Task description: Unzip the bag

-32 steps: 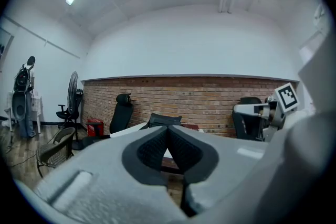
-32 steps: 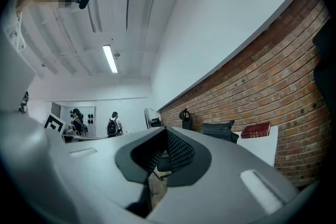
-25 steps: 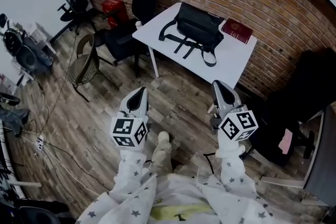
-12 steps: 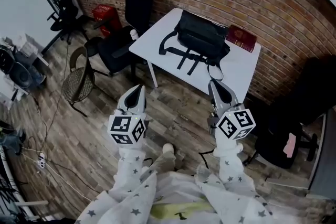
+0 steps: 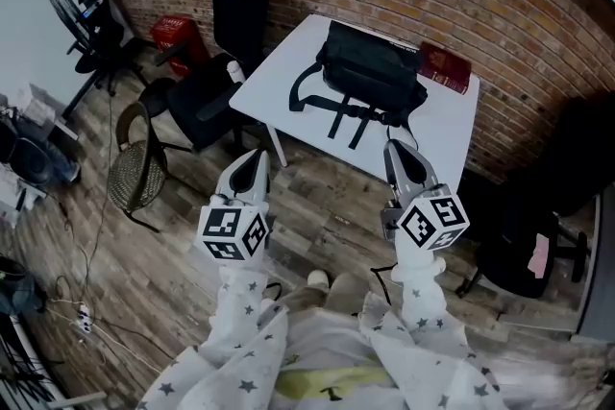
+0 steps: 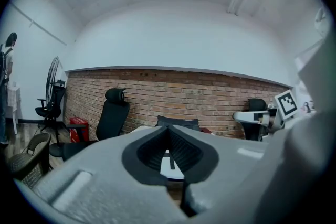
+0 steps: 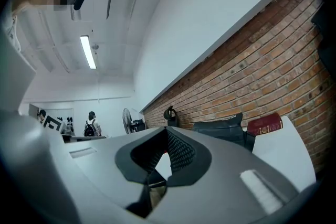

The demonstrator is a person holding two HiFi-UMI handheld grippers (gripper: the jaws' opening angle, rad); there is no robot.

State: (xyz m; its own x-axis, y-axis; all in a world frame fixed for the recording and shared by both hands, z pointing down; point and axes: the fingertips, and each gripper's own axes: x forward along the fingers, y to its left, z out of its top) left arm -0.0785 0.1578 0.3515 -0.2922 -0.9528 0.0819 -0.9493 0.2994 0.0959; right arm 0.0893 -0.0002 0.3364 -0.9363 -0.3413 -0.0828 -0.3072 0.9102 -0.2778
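A black bag with loose straps lies on the white table against the brick wall. In the head view both grippers are held over the wooden floor, short of the table's near edge. My left gripper is shut and empty, and so is my right gripper, which points at the bag's right end. The left gripper view shows the bag far off above the closed left gripper. From the right gripper view the bag sits beyond the closed right gripper.
A red book lies on the table right of the bag. Black office chairs stand left of the table, with a wicker chair and a red box nearby. Another dark chair is at the right. Cables run over the floor.
The table and bag have come nearer and lower in the head view as the person steps toward them. Both grippers stay shut and keep their places in the frame.
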